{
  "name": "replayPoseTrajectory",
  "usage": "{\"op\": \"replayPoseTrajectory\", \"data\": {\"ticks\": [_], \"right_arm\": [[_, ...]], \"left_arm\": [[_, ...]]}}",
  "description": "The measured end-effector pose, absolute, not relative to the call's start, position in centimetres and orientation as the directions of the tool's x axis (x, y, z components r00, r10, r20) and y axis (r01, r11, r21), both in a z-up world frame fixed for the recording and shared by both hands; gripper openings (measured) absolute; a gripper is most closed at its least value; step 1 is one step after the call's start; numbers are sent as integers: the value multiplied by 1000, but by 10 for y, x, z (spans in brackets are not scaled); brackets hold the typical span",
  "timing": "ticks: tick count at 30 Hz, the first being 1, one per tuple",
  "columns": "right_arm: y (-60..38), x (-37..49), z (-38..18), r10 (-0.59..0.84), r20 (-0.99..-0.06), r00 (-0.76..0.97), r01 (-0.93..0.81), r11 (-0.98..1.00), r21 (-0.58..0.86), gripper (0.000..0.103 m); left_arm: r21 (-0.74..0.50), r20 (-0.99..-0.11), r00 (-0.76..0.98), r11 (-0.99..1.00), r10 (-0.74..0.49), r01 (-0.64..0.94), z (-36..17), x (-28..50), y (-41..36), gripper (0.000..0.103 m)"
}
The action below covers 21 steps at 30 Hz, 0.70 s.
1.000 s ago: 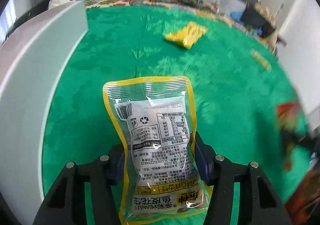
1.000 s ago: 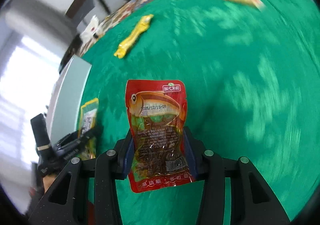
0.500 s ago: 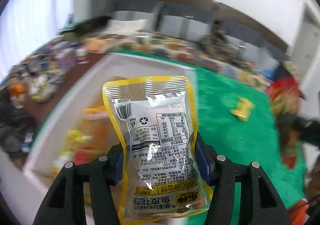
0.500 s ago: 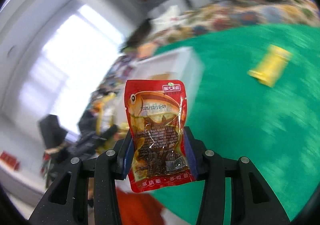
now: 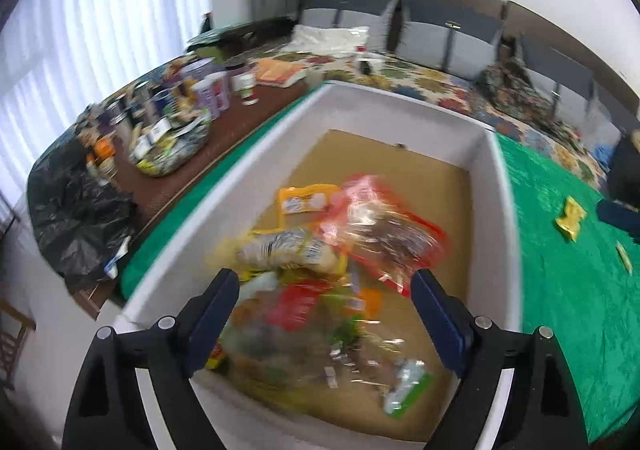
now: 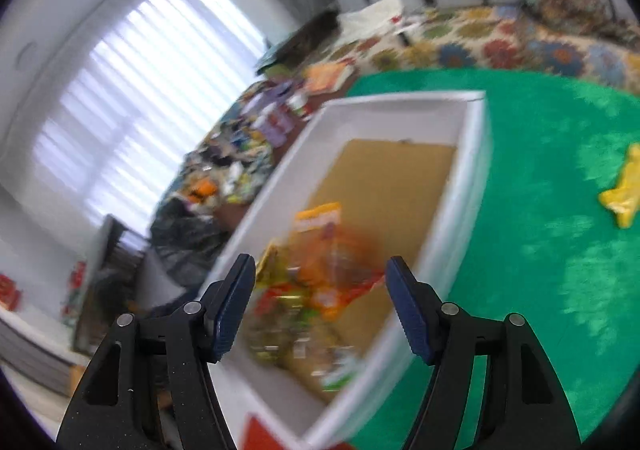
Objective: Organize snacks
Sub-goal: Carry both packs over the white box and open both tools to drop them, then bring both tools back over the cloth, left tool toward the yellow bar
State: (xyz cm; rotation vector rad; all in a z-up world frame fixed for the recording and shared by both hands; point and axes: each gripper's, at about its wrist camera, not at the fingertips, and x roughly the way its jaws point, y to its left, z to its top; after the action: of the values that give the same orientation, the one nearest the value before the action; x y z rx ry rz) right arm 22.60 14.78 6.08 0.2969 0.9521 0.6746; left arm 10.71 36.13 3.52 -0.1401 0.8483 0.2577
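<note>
Both grippers are seen above a white bin [image 5: 496,185] on a green cloth [image 5: 568,290]. The left gripper [image 5: 324,314] is spread wide, its jaws just opened, with nothing pinched; a blurred peanut packet [image 5: 280,250] and a red packet [image 5: 392,238] are seen in the bin over a pile of snacks [image 5: 320,350]. The right gripper [image 6: 320,302] is likewise spread, just opened and empty. A yellow packet [image 6: 624,193] is left on the cloth, well apart from the bin.
</note>
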Motion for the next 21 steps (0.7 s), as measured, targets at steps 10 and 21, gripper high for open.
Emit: {"op": "replayPoseTrajectory", "data": {"ticks": [10,21], "right_arm": [[-12,194,-44,231,-830,507,-218,966,136,71],[-169,136,-86,-59,-848,526,67,997,-28,71]], "left_arm": [[93,-719,687,994,105,-55,47,123,230,95],[202,-696,712,977,91,74,55,129,138,95]]}}
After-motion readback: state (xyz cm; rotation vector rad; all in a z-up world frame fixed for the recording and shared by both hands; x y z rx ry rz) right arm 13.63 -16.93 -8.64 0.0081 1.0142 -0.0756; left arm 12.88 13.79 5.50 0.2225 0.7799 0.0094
